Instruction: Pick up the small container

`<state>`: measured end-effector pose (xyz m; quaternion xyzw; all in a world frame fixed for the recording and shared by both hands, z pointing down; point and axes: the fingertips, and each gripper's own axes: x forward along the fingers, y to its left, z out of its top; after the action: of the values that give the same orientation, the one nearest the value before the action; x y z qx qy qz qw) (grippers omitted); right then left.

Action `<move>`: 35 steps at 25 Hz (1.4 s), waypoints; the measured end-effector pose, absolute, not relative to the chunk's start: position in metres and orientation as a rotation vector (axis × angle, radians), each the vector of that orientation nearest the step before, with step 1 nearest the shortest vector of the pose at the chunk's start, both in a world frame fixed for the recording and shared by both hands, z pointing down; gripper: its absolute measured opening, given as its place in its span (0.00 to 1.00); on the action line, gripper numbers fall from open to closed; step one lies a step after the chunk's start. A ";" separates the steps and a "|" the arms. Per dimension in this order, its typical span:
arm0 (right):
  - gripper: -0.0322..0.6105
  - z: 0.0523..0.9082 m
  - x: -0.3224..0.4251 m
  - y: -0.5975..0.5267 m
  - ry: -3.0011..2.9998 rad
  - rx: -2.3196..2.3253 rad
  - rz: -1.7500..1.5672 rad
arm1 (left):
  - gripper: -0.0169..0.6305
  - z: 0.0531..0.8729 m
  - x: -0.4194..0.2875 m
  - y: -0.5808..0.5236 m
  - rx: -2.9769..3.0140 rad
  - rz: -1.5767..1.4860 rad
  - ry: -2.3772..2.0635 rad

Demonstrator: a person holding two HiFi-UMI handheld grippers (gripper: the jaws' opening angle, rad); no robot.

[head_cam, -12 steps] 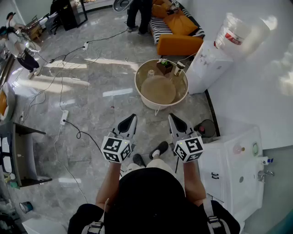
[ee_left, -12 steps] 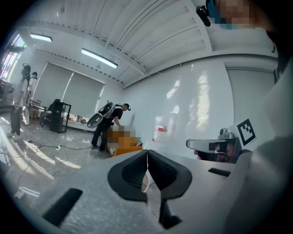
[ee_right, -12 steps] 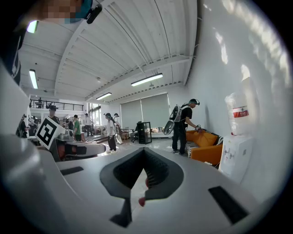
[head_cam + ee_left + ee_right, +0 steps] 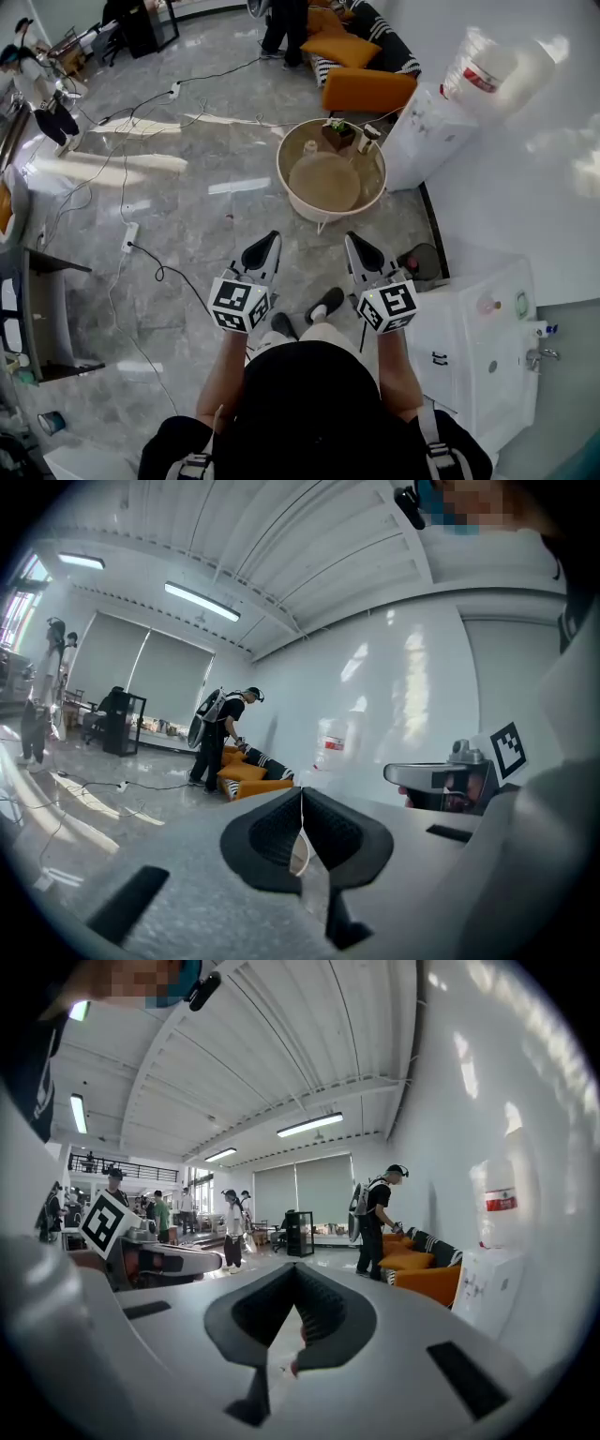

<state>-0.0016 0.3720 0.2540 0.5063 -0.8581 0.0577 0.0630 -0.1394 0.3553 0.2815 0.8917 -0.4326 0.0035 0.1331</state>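
In the head view, the person is standing on the grey marble floor (image 4: 187,216) and holding both grippers out in front at about waist height, side by side and close to level. The left gripper (image 4: 271,240) and the right gripper (image 4: 353,240) are both pointing toward a round bench (image 4: 323,214) that is sitting well ahead of them. The small container (image 4: 309,148) is resting upright on the far left part of that bench top, near a brown box with a plant (image 4: 337,135) and a white item (image 4: 367,139); nothing is touching it. An orange sofa (image 4: 368,90) is standing beyond the bench, with a water dispenser (image 4: 424,131) to the right of it, and a person in dark clothes (image 4: 283,26) is standing at the sofa's end.

In the left gripper view, the black fingers (image 4: 270,834) are pressing together along a thin seam, with nothing pinched between them. The right gripper is showing at the frame's right edge, and the sofa and the person beside it are appearing far off behind the tips.

In the right gripper view, the fingers (image 4: 326,1312) are likewise meeting at their tips and gripping nothing. The left gripper is showing at the left edge, and several people (image 4: 232,1227) are standing deep in the room.
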 end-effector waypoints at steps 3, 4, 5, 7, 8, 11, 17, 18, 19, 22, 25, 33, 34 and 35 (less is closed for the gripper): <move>0.05 0.257 -0.007 0.374 -2.594 1.517 0.150 | 0.06 0.282 -0.142 0.356 2.588 0.020 -1.256; 0.05 0.259 -0.007 0.373 -2.590 1.527 0.160 | 0.06 0.283 -0.144 0.356 2.587 0.021 -1.257; 0.05 0.261 -0.008 0.372 -2.586 1.537 0.174 | 0.06 0.283 -0.146 0.355 2.586 0.021 -1.258; 0.05 0.264 -0.009 0.370 -2.576 1.554 0.197 | 0.06 0.284 -0.151 0.354 2.585 0.021 -1.262; 0.05 0.265 -0.009 0.369 -2.571 1.558 0.203 | 0.06 0.285 -0.153 0.353 2.583 0.020 -1.264; 0.05 0.269 -0.008 0.368 -2.556 1.560 0.215 | 0.06 0.288 -0.155 0.350 2.575 0.024 -1.258; 0.05 0.280 -0.006 0.363 -2.530 1.531 0.237 | 0.06 0.297 -0.147 0.340 2.574 0.051 -1.208; 0.05 0.283 -0.006 0.361 -2.529 1.528 0.247 | 0.06 0.299 -0.146 0.337 2.571 0.056 -1.206; 0.05 0.286 -0.005 0.359 -2.527 1.525 0.256 | 0.06 0.302 -0.146 0.334 2.567 0.063 -1.207; 0.05 0.294 0.003 0.344 -2.523 1.522 0.278 | 0.06 0.306 -0.141 0.321 2.559 0.089 -1.214; 0.05 0.299 0.012 0.321 -2.533 1.508 0.289 | 0.06 0.307 -0.132 0.310 2.571 0.113 -1.206; 0.05 0.298 0.023 0.244 -2.593 1.447 0.279 | 0.06 0.293 -0.127 0.250 2.551 0.112 -1.306; 0.05 0.298 0.027 0.233 -2.597 1.435 0.271 | 0.06 0.291 -0.125 0.240 2.544 0.107 -1.319; 0.05 0.296 0.031 0.223 -2.598 1.423 0.260 | 0.06 0.290 -0.122 0.230 2.536 0.104 -1.328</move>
<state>0.0315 0.2231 0.2964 0.4769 -0.8706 0.0871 0.0841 -0.1218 0.2303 0.2897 0.8768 -0.4591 0.0361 0.1383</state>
